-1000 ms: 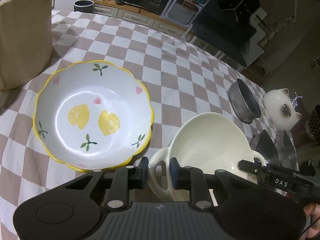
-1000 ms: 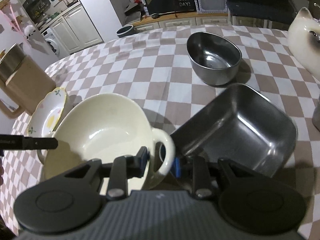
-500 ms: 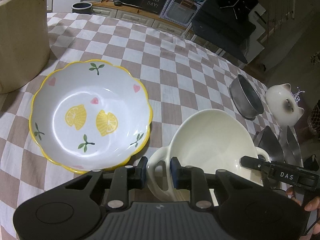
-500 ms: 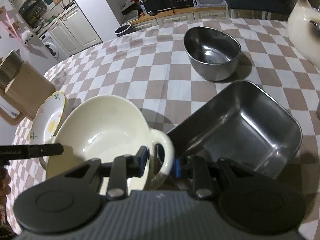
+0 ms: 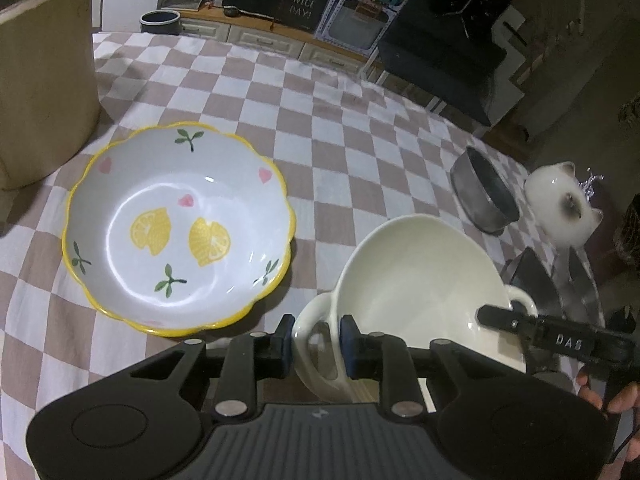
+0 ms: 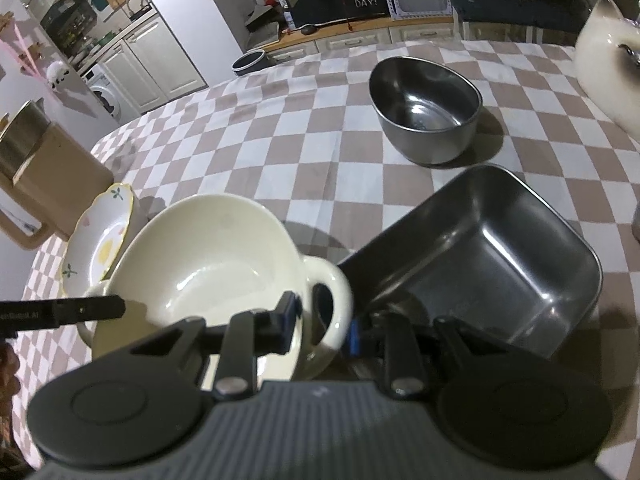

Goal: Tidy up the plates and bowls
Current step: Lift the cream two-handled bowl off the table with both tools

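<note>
A cream bowl (image 5: 420, 280) with two loop handles hangs between my grippers. My left gripper (image 5: 316, 340) is shut on the bowl's left handle. My right gripper (image 6: 322, 320) holds the right handle, its jaws closing tighter on the loop. One right finger (image 5: 508, 320) reaches over the bowl's rim in the left wrist view. The cream bowl (image 6: 200, 260) casts a shadow on the checked cloth. A lemon-patterned bowl (image 5: 180, 228) with a yellow scalloped rim sits just left of it; the lemon bowl (image 6: 100, 244) is partly hidden in the right wrist view.
A rectangular steel pan (image 6: 480, 260) lies right beside the cream bowl. A round steel bowl (image 6: 428, 108) stands farther back. A white cat figure (image 6: 608, 76) is at the far right. A tall tan container (image 5: 40, 80) stands left of the lemon bowl.
</note>
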